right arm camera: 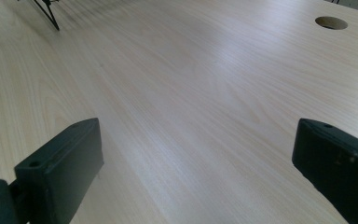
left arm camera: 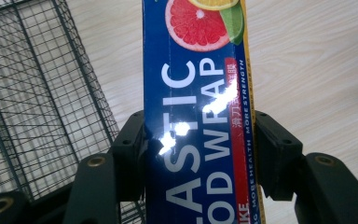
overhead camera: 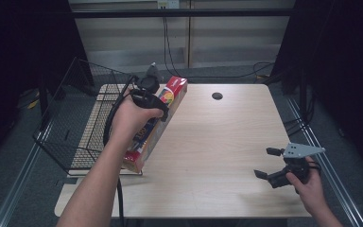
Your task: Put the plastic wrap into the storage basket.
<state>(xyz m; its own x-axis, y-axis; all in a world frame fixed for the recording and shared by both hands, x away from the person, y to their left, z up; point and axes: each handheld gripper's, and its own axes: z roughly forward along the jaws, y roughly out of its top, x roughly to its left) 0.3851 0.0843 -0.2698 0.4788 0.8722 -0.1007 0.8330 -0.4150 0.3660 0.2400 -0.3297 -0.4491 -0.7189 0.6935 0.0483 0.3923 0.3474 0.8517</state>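
A long blue box of plastic food wrap, with citrus fruit printed on it, is held tilted above the left part of the wooden table. My left gripper is shut on the box, one jaw pressed against each long side. Its far end points toward the table's back. My right gripper stands open near the front right corner, its jaws spread wide over bare wood with nothing between them.
A black wire basket stands at the table's left edge, right beside the box; its mesh is close to the left jaw. A round cable hole sits at the back middle. Cables trail behind the table.
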